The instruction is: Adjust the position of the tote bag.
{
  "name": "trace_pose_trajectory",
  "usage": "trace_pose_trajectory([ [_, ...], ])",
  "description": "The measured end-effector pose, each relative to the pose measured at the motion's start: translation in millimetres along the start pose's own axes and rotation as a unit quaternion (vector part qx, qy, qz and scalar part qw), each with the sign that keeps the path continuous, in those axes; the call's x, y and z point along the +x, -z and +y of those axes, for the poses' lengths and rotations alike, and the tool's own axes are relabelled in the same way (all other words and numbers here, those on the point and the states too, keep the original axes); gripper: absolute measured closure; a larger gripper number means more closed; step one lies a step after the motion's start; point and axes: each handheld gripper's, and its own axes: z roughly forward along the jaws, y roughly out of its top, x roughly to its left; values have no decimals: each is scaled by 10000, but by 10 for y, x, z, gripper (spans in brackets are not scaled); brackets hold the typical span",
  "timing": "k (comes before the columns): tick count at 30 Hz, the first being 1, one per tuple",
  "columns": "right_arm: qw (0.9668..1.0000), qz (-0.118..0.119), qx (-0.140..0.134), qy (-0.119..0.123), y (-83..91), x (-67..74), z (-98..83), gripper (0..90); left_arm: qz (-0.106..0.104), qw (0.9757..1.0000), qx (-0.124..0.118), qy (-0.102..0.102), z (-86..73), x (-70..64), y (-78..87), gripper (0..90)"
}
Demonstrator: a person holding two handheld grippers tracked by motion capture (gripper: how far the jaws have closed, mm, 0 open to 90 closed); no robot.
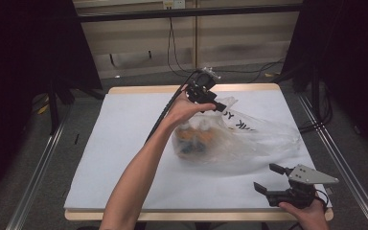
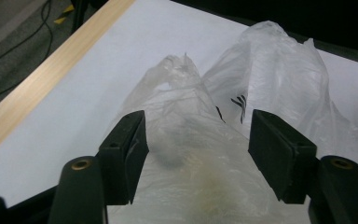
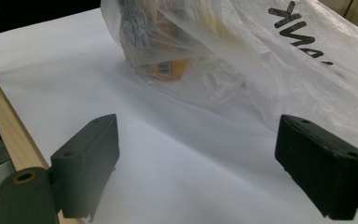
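One clear plastic bag (image 1: 230, 139) lies on its side near the middle of the white table (image 1: 124, 143), its printed, loose end trailing toward the right and its bulging end, with orange and pale items (image 1: 194, 136) inside, toward the left. How many items it holds cannot be counted through the crinkled film. The left gripper (image 1: 210, 103) hovers at the bag's far top edge, and in the left gripper view its jaws stand apart on either side of a raised fold of the film (image 2: 182, 93) without the pads pressing on it, so nothing is grasped yet. The right gripper (image 1: 270, 177) rests at the near right corner of the table, well apart from the bag, jaws wide and empty; the right gripper view looks across bare table toward the bag (image 3: 261, 60). By my judgement the work is at an early stage: the left gripper is placed to pinch the bag's upper film, but the grip is not made, and whatever lifting or opening of the bag follows is all left to do, along with any part for the right gripper. The count: one bag, two grippers, one table.
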Motion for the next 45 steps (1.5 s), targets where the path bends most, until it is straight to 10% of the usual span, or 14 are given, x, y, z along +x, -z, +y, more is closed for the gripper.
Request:
trace_pose_trajectory([
  [9, 10000, 0, 9, 27, 1, -2, -2, 130, -156, 9996, 117, -212, -36, -19, 30, 895],
  [30, 10000, -49, -2, -6, -3, -2, -3, 128, -93, 9974, -691, -206, -38, -29, 499, 900],
  [45, 9999, -117, -21, -28, 0, -19, -3, 127, -84, 9896, -1425, -169, -176, -24, 972, 900],
])
